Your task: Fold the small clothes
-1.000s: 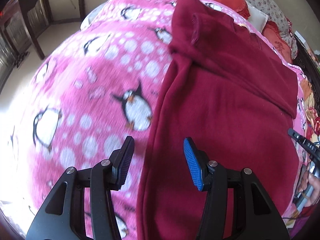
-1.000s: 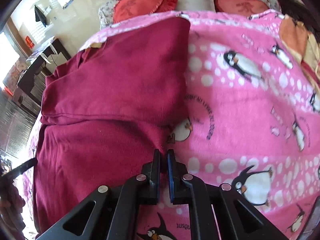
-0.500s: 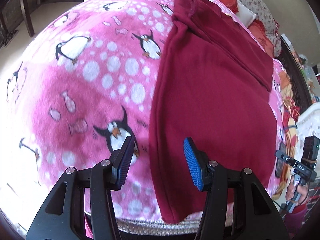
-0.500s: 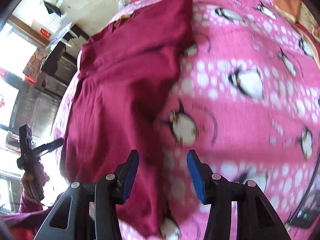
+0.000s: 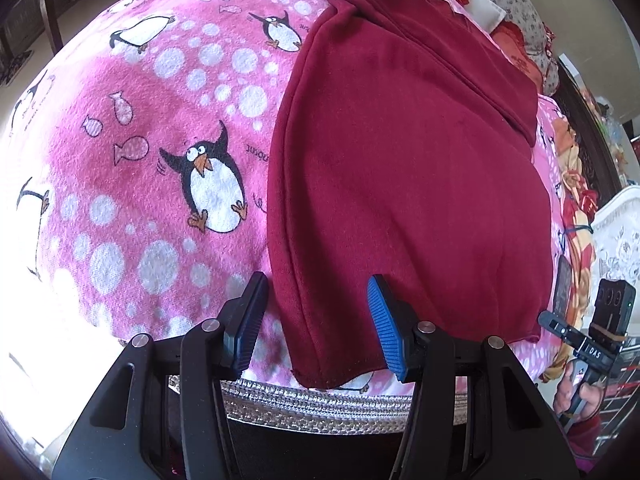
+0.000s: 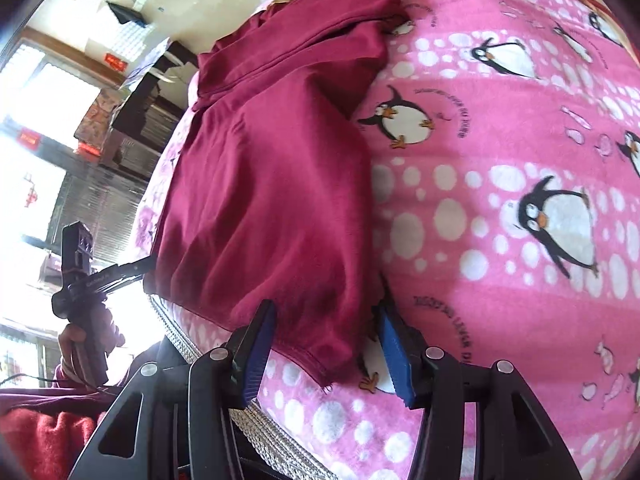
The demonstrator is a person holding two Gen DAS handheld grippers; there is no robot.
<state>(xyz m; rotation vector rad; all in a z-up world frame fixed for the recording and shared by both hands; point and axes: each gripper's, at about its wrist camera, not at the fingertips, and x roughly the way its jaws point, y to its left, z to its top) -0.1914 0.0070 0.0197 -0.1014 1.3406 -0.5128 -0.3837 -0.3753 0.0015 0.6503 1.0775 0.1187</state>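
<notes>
A dark red garment point(image 5: 400, 160) lies flat on a pink penguin blanket point(image 5: 160, 140), its hem at the bed's near edge. My left gripper point(image 5: 316, 320) is open, its jaws on either side of the hem's left corner. In the right wrist view the garment point(image 6: 272, 184) lies to the left, and my right gripper point(image 6: 324, 352) is open, its jaws astride the hem's right corner. Neither holds the cloth. Each gripper shows in the other's view: the right one point(image 5: 592, 344) at the far right, the left one point(image 6: 92, 276) at the far left.
The bed's woven trim point(image 5: 320, 400) runs along the near edge below the hem. Red pillows point(image 5: 520, 40) lie at the head of the bed. Dark wooden furniture point(image 6: 152, 92) stands beyond the bed's left side.
Both grippers have drawn back along the garment to its hem at the bed's near edge. The right gripper was shut one second ago and is now open.
</notes>
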